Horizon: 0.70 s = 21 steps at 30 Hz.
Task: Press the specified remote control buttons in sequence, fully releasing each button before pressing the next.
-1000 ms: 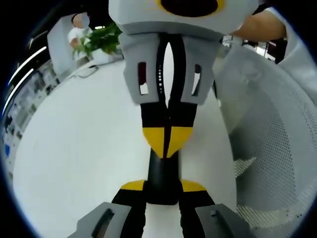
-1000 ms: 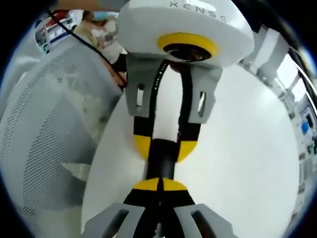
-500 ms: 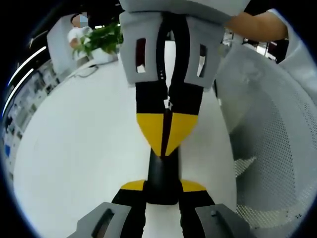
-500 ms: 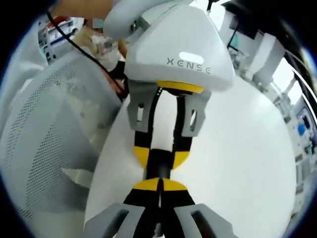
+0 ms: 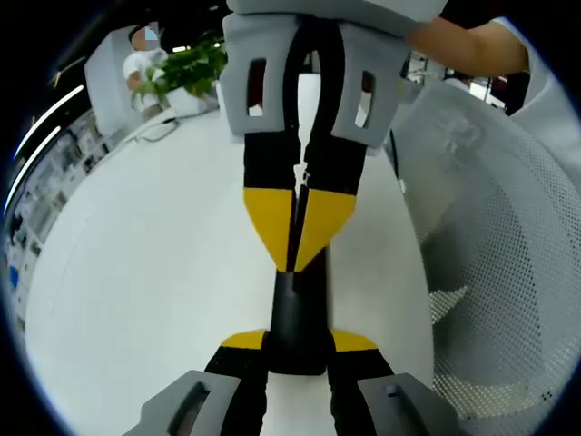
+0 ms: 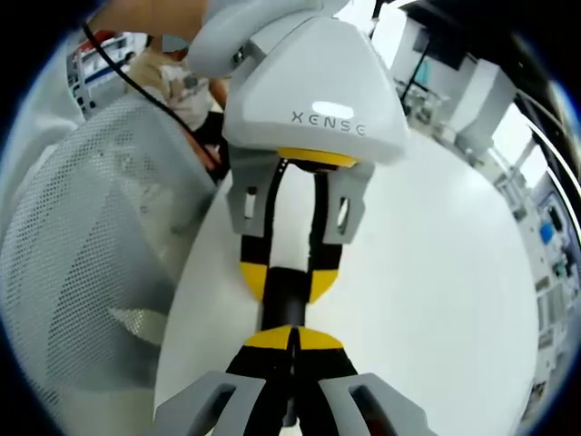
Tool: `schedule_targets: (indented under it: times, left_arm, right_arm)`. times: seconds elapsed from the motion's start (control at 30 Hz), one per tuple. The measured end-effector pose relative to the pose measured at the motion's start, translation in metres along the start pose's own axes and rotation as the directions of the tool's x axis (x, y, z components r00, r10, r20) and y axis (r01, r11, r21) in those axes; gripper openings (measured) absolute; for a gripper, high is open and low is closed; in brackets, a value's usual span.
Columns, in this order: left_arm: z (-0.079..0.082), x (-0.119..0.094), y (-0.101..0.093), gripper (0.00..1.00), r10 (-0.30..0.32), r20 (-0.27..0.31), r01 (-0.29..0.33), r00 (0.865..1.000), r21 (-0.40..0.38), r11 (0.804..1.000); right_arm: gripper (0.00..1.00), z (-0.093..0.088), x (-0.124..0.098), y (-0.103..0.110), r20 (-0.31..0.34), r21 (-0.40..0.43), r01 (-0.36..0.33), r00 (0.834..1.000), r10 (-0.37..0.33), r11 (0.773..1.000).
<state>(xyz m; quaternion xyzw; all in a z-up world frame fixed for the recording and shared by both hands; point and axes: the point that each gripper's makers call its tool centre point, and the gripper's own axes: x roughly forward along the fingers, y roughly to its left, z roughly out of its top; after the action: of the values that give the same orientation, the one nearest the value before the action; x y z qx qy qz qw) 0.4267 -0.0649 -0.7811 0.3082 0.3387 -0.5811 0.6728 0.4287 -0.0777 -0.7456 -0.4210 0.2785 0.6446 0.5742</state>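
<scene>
In the left gripper view, the left gripper (image 5: 295, 350) rises from 6 o'clock with its yellow-tipped black jaws pinching the near end of a slim black bar-shaped remote control (image 5: 296, 313), which runs from the centre toward 12 o'clock above the white round desk (image 5: 145, 272). The right gripper (image 5: 296, 250) reaches down from 12 o'clock, its two yellow tips pressed together into a point that meets the far end of the remote control.

In the right gripper view, the right gripper (image 6: 292, 341) comes up from 6 o'clock with its jaws pressed together, the joined yellow tips touching the remote control (image 6: 286, 304) at its near end. The left gripper (image 6: 286, 277), under its white housing, descends from 12 o'clock and clasps the remote control between its yellow pads.

A white perforated mesh chair back (image 5: 508, 263) curves along 3 o'clock in the left gripper view. A green leafy potted plant (image 5: 186, 68) stands at the desk's far edge near 11 o'clock.
</scene>
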Motion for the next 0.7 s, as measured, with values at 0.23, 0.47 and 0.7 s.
schedule_targets:
  times: [0.23,0.47,0.7]
  left_arm:
    - [-0.0001,-0.0001,0.0003,0.24,0.002,0.000,-0.002,1.000,0.002,1.000]
    - [-0.0009,0.0003,0.0012,0.24,0.002,0.000,-0.002,1.000,0.002,1.000]
    - [-0.0008,0.0004,0.0013,0.24,0.001,0.009,-0.001,1.000,0.003,1.000]
  right_arm:
    - [0.10,-0.0039,0.0007,0.0022,-0.021,0.006,0.000,1.000,0.000,1.000]
    - [0.11,-0.0067,0.0000,0.0033,-0.017,0.015,0.001,1.000,-0.001,1.000]
    - [0.16,-0.0099,-0.0050,0.0033,0.023,0.063,0.011,1.000,-0.012,0.998]
